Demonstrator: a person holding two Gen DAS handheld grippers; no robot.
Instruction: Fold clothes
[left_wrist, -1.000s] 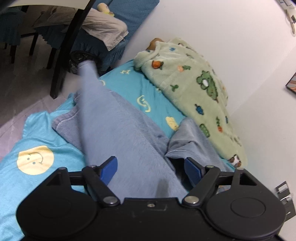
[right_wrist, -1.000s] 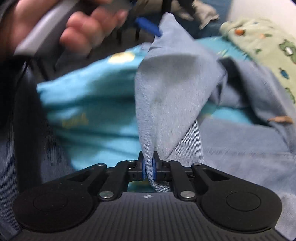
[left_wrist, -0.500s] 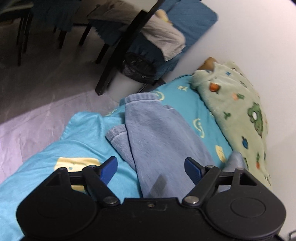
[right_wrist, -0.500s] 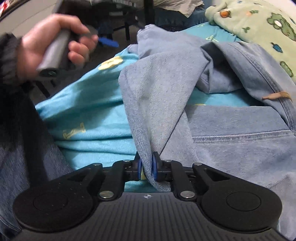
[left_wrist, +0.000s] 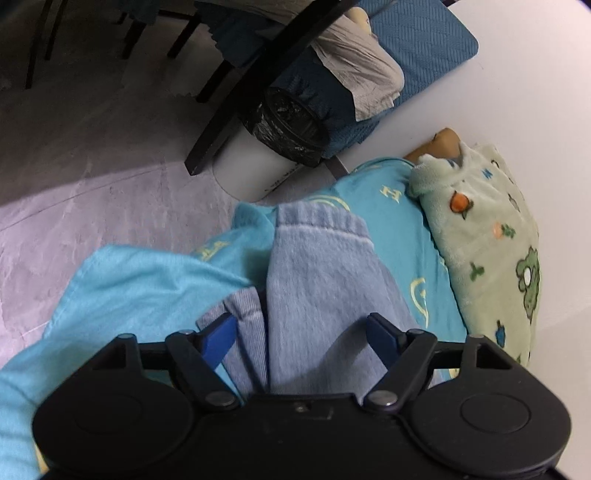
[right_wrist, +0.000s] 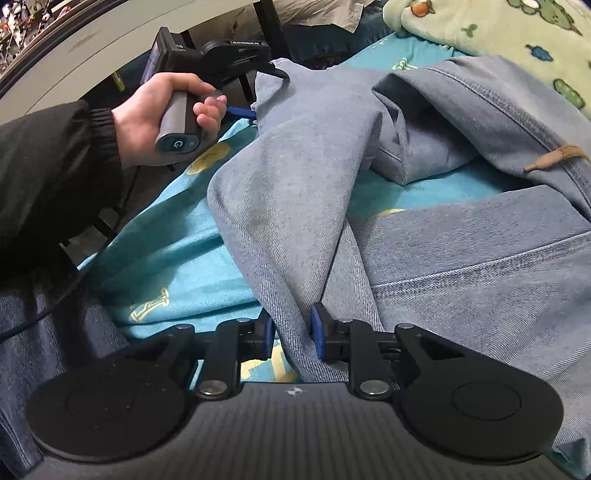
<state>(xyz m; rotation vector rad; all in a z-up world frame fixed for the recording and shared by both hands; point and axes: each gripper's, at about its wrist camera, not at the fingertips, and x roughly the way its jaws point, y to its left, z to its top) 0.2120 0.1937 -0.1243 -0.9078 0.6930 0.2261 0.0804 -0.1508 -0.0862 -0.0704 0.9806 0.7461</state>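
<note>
Both wrist views close above bed, sharing the denim garment (left_wrist: 325, 280) and teal sheet (right_wrist: 177, 236).

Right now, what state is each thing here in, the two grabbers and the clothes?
Left gripper: open, jeans leg lying between its fingers.
Right gripper: part open, denim fold loose between its fingers.
Jeans: crumpled, one leg folded across, not yet flat.
Blue sheet: spread under the jeans, rumpled at the edge.
Green blanket: bunched along the wall.
Bin: upright, lined with a black bag.
</note>
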